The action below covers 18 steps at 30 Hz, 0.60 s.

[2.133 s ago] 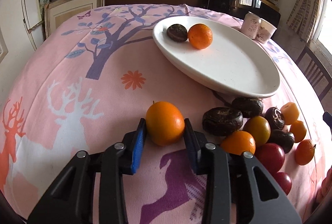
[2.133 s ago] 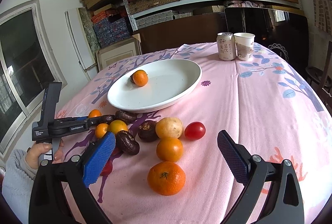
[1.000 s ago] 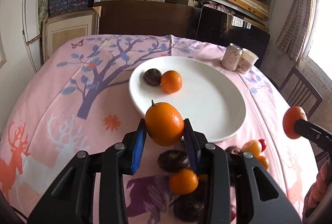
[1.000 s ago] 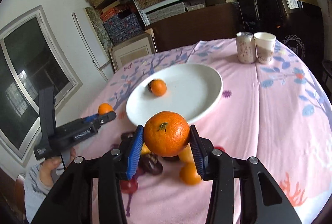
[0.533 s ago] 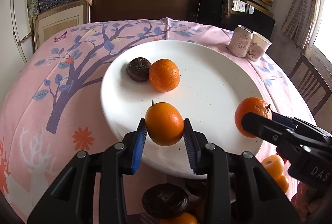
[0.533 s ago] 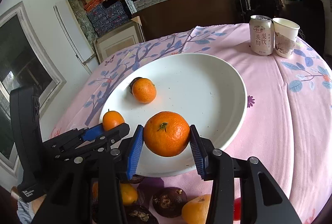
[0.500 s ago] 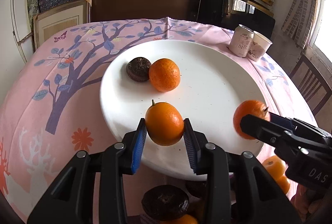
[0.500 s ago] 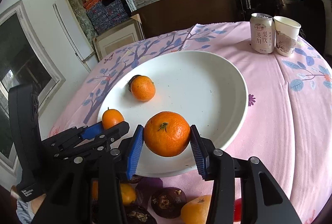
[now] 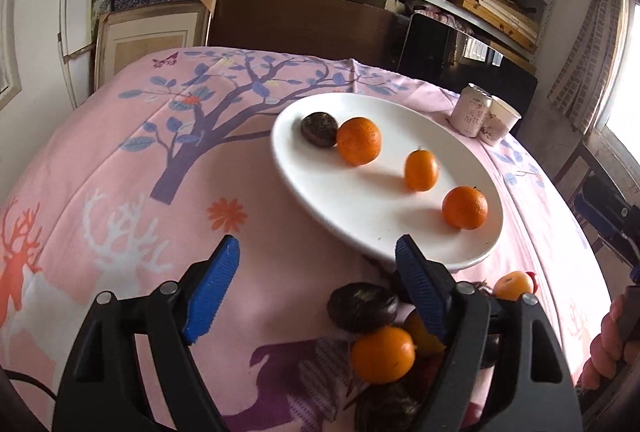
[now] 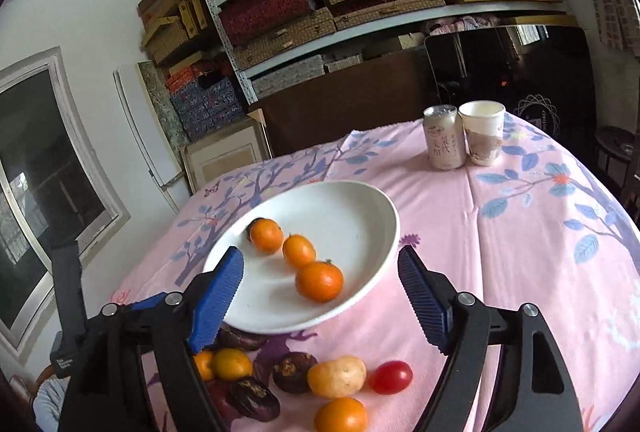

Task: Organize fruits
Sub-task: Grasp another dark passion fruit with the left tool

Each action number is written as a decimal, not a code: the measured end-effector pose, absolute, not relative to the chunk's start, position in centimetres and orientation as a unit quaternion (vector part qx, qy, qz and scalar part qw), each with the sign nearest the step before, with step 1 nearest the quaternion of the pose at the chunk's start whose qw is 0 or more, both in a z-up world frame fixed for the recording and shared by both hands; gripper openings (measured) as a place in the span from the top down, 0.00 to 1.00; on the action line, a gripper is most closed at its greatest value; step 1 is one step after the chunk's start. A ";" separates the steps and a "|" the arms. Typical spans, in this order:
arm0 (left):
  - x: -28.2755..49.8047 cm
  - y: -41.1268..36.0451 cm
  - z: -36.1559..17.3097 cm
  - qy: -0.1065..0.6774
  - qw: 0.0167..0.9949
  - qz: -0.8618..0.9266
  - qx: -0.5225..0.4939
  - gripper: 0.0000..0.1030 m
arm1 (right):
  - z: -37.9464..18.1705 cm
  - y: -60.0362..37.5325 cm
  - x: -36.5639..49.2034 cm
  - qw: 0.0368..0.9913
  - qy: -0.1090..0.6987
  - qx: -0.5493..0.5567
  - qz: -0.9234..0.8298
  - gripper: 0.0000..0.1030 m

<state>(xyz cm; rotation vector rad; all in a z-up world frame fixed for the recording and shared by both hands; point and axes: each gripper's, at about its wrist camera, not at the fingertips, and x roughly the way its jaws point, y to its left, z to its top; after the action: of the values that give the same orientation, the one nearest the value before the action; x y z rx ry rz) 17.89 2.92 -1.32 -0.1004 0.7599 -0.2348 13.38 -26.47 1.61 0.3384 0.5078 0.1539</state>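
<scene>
A white plate (image 9: 400, 224) (image 10: 360, 216) holds three orange fruits and one dark brown fruit (image 9: 318, 128). The oval orange (image 9: 420, 169) (image 10: 298, 251) and the round mandarin (image 9: 464, 207) (image 10: 319, 281) lie loose on it. My left gripper (image 9: 316, 284) is open and empty, near the plate's front rim. My right gripper (image 10: 320, 296) is open and empty, above the plate's near edge. A pile of loose fruit (image 9: 380, 332) (image 10: 304, 380) lies on the cloth before the plate: oranges, dark brown fruits, a yellow one, a red tomato (image 10: 390, 376).
A drink can (image 10: 444, 142) and a paper cup (image 10: 482, 138) stand at the table's far side. The pink patterned tablecloth (image 9: 120, 192) covers the table. Shelves of boxes stand behind. The right gripper's body (image 9: 608, 212) shows at the left wrist view's right edge.
Both grippers have opened and let go of their oranges, which now lie on the plate. Both grippers have pulled back from the plate toward the fruit pile.
</scene>
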 end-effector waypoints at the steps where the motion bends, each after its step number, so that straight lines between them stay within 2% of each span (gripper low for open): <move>1: 17.5 3.5 -1.6 0.375 0.919 -0.109 -0.057 0.24 | 1.1 -26.7 13.1 0.948 0.260 0.169 0.072 0.22; 4: 16.2 5.1 -2.0 0.381 0.916 -0.099 -0.079 0.24 | -0.1 -27.3 11.9 0.943 0.275 0.176 0.065 0.22; 7: 15.2 5.4 -2.4 0.384 0.914 -0.100 -0.083 0.23 | -0.4 -28.2 10.4 0.942 0.272 0.187 0.056 0.18; 13: 14.8 2.8 -3.0 0.389 0.913 -0.121 -0.030 0.22 | -1.1 -29.3 9.7 0.933 0.281 0.219 0.059 0.13; 16: 14.9 2.1 -3.0 0.381 0.918 -0.113 -0.005 0.15 | -1.4 -29.2 9.9 0.929 0.289 0.221 0.060 0.13; 18: 15.3 2.0 -3.1 0.382 0.917 -0.113 -0.006 0.15 | -1.4 -29.1 9.8 0.929 0.290 0.219 0.061 0.13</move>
<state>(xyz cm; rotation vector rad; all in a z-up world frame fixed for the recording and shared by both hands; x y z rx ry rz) 15.34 1.96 -3.10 -0.0132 0.7854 -0.2321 9.84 -29.11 -1.41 0.4495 0.5944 0.1248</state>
